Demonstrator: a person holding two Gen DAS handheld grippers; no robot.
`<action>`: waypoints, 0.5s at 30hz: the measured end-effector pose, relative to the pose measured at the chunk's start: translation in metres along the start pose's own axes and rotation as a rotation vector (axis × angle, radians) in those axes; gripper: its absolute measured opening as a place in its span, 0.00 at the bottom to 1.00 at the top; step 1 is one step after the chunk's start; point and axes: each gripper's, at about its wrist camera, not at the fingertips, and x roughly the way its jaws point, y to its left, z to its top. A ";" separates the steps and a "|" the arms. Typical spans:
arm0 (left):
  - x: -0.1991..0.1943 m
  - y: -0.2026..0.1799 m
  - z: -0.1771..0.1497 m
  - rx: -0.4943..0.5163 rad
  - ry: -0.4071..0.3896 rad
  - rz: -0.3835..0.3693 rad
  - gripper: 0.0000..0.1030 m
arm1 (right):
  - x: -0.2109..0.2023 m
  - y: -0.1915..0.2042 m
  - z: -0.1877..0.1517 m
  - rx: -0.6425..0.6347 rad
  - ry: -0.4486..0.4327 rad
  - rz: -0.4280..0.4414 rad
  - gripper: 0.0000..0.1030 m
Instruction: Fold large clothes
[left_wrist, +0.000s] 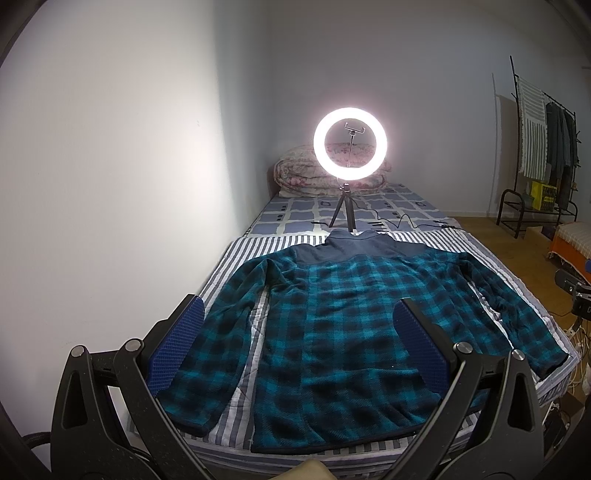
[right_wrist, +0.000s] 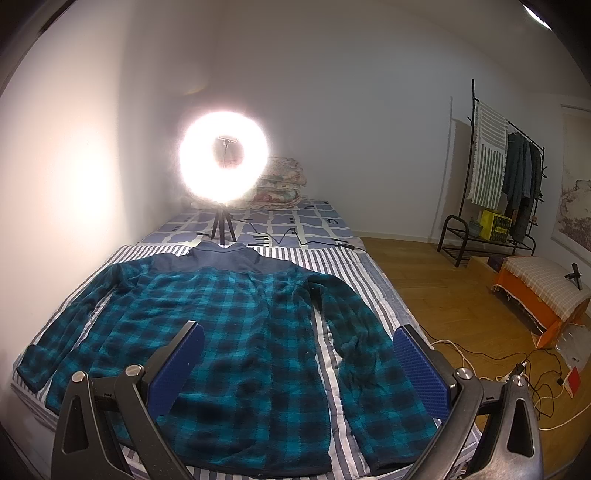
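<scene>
Beyond bed (right_wrist: 354, 258), floor cables (right_wrist: 517, 373) right-view only, jacket (right_wrist: 240, 332) flat

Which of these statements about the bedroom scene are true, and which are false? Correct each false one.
1. The checked jacket lies spread flat on the bed. True.
2. The left gripper is shut on a sleeve. False: it is open, holding nothing.
3. The ring light is switched on. True.
4. The jacket's collar points toward the camera. False: it points toward the ring light.
5. The right gripper is open. True.
</scene>
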 end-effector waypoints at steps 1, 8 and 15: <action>0.000 0.000 0.000 0.000 0.000 -0.001 1.00 | 0.002 0.005 -0.003 -0.002 0.000 0.001 1.00; 0.001 0.013 -0.004 0.002 -0.005 0.010 1.00 | 0.003 0.011 -0.005 -0.007 0.003 0.003 1.00; 0.004 0.024 -0.011 0.012 0.016 0.034 1.00 | 0.004 0.026 -0.001 -0.018 0.007 0.016 1.00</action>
